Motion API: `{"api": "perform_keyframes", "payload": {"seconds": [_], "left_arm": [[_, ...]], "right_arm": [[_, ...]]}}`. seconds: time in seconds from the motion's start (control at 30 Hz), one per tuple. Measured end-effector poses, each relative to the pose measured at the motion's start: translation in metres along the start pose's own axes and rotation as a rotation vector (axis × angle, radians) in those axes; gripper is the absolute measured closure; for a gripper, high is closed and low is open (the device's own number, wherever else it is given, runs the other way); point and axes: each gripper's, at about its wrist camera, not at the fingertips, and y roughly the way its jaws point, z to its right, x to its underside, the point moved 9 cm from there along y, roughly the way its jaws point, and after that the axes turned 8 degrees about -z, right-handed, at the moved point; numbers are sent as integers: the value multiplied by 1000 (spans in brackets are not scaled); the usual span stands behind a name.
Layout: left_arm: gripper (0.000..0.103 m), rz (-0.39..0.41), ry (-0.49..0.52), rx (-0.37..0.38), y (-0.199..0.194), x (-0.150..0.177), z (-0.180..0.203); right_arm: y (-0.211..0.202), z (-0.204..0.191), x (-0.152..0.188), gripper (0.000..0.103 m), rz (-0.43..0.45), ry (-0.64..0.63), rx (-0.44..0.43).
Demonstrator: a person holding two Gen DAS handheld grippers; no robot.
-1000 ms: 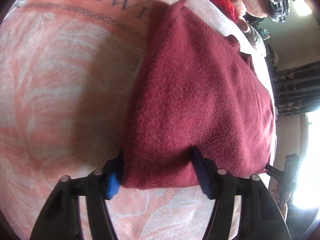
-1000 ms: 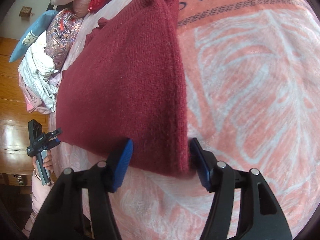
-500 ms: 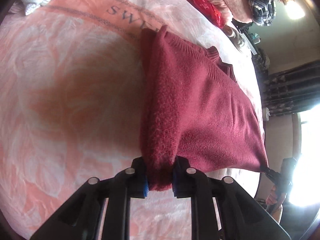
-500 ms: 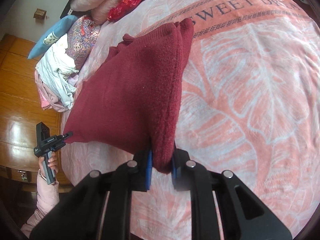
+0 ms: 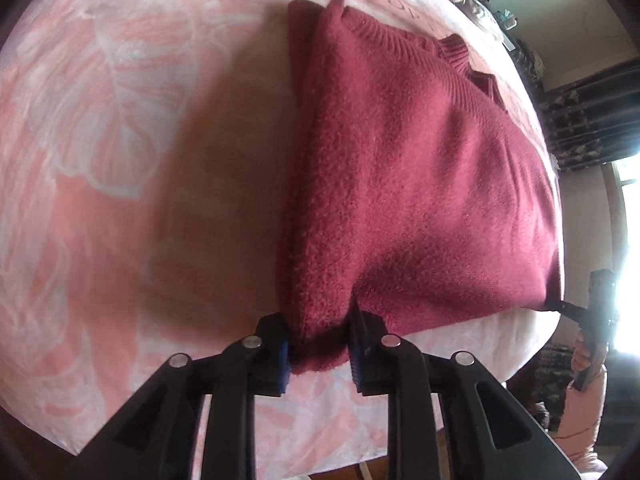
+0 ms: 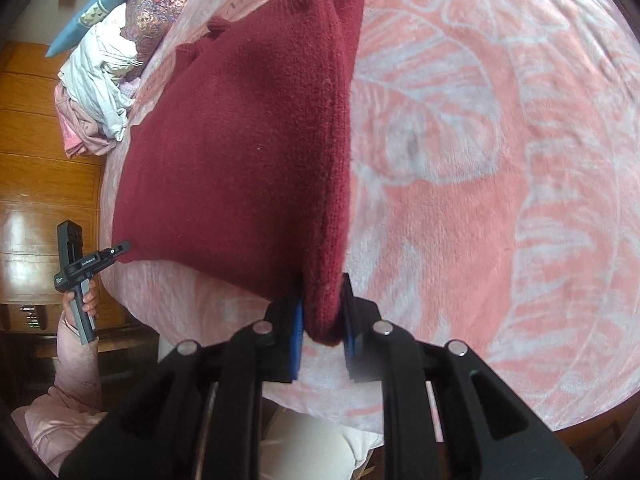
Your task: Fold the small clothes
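A dark red knit sweater (image 5: 420,168) lies partly folded on a pink leaf-print blanket (image 5: 100,120). My left gripper (image 5: 318,344) is shut on its near corner and holds that edge raised. My right gripper (image 6: 322,332) is shut on the other near corner of the sweater (image 6: 240,152), also raised. Each gripper shows in the other's view, at the sweater's far corner: the right gripper (image 5: 560,304) and the left gripper (image 6: 120,248). The sweater's collar (image 5: 456,48) points away, towards the far side of the bed.
A pile of other clothes (image 6: 100,80) and cushions (image 6: 96,12) sits at the far left edge of the bed in the right wrist view. A wooden cabinet (image 6: 36,160) stands beyond it. Dark curtains (image 5: 592,112) and a bright window are at the right in the left wrist view.
Both grippers closed from wide open onto the sweater's near corners and have lifted that edge off the blanket, pulling it towards the bed's near edge.
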Motion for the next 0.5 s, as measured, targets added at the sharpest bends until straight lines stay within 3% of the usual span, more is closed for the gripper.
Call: {"api": "perform_keyframes", "payload": {"seconds": [0.03, 0.13, 0.2, 0.27, 0.33, 0.5], "left_arm": [[68, 8, 5, -9, 5, -3, -1], [57, 5, 12, 16, 6, -8, -1], [44, -17, 22, -5, -4, -4, -5], [42, 32, 47, -68, -28, -9, -11], [39, 111, 64, -103, -54, -31, -11], [39, 232, 90, -129, -78, -96, -1]], "right_arm": [[6, 3, -3, 80, -7, 2, 8], [7, 3, -8, 76, -15, 11, -14], [-6, 0, -8, 69, -2, -17, 31], [-26, 0, -13, 63, 37, -48, 90], [-51, -7, -29, 63, 93, -75, 92], [-78, -49, -117, 63, 213, -122, 105]]}}
